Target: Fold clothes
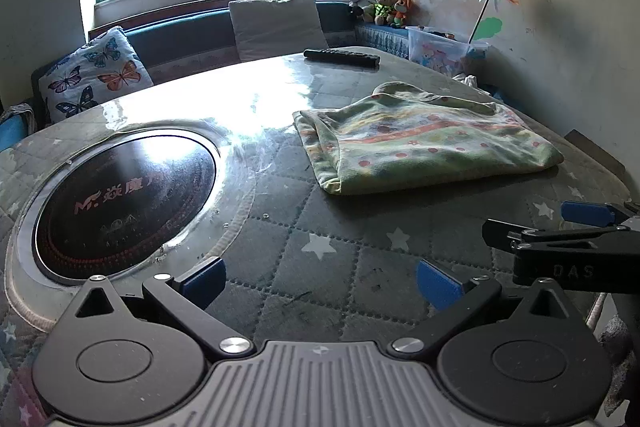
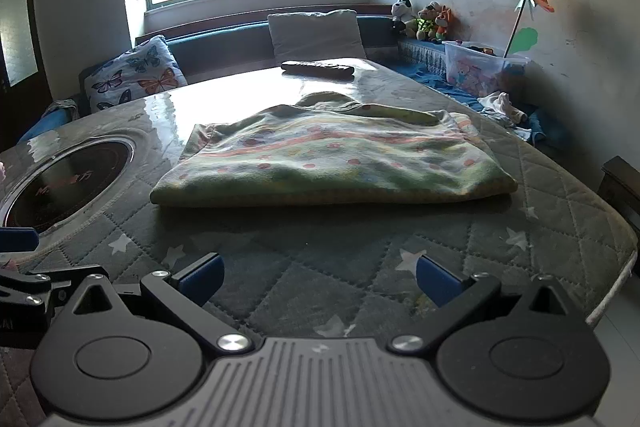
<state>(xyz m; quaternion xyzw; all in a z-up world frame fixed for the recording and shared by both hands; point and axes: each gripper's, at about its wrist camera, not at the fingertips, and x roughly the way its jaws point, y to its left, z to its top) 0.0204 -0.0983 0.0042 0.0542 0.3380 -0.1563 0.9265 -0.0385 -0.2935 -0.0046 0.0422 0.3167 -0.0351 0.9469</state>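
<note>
I am holding my left gripper (image 1: 320,281) and right gripper (image 2: 320,281) wide apart, gripping nothing, over the quilted table (image 2: 540,187). The folded garment (image 2: 332,163) is lying ahead, between the round cooktop (image 1: 120,199) and table edge; a remote (image 2: 318,69) is sitting beyond it.

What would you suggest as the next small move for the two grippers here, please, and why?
Probably ease both forward to the garment's near folded edge. The left gripper and right gripper are open, hold nothing, and sit short of the garment, which lies already folded on the quilted table.
</note>
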